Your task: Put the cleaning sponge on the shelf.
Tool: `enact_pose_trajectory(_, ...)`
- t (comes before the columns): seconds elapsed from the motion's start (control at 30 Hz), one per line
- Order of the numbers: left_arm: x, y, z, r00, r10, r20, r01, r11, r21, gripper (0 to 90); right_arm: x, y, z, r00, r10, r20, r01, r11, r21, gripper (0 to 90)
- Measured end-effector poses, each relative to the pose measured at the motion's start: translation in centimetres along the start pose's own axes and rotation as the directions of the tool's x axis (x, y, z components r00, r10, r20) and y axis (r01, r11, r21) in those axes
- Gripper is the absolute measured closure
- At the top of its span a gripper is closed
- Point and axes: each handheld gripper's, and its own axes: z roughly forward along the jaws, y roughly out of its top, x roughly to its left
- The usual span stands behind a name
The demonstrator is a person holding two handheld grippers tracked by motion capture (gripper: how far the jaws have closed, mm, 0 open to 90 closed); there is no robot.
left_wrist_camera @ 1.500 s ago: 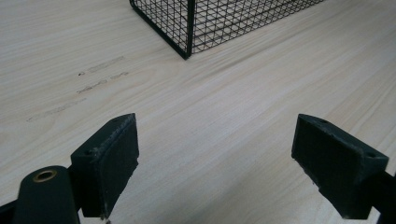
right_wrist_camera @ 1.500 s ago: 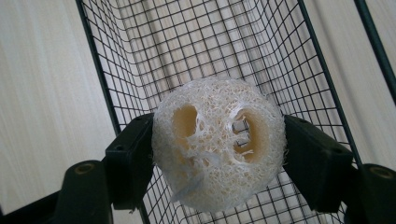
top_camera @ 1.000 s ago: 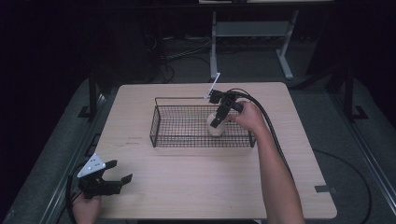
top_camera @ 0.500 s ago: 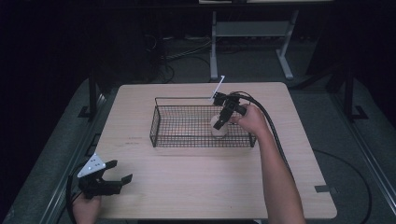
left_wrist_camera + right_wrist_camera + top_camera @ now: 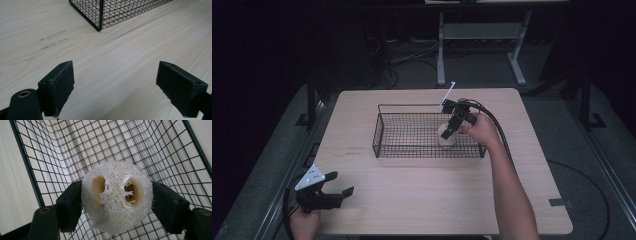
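A pale, round loofah piece (image 5: 116, 195) with two holes sits between the pads of my right gripper (image 5: 116, 206). Both pads touch its sides, though the jaws have just been opening a little. The gripper (image 5: 449, 131) reaches down into the right part of a black wire basket (image 5: 412, 106), and the loofah (image 5: 446, 141) is low by the basket's mesh floor. My left gripper (image 5: 343, 183) rests at the table's front left corner. It stands open (image 5: 125, 85) with nothing between its jaws and faces the basket's near corner (image 5: 100, 17).
The light wooden table (image 5: 422, 195) has bare room in front of the basket and to both sides of it. A black cable (image 5: 499, 130) trails from the right gripper over the right side. Dark floor and a metal stand (image 5: 442, 55) lie beyond the far edge.
The right hand has barely shifted over the basket, with the loofah still between its pads. The left gripper has kept still.
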Motion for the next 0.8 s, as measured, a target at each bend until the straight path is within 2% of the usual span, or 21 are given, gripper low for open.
enact_pose_trajectory(0.33, 0.0, 0.0, 0.0, 1.0000, 0.000, 0.000, 0.000, 1.0000, 0.000, 13.7, -0.1, 0.0, -0.1, 0.9996, 0.022, 0.015, -0.023, 1.000, 0.008, 20.3)
enact_pose_trajectory(0.8, 0.0, 0.1, 0.1, 1.0000, 0.000, -0.003, 0.000, 1.0000, 0.000, 13.7, 0.2, 0.0, -1.0, 0.9997, 0.016, 0.017, -0.015, 1.000, -0.021, 17.3)
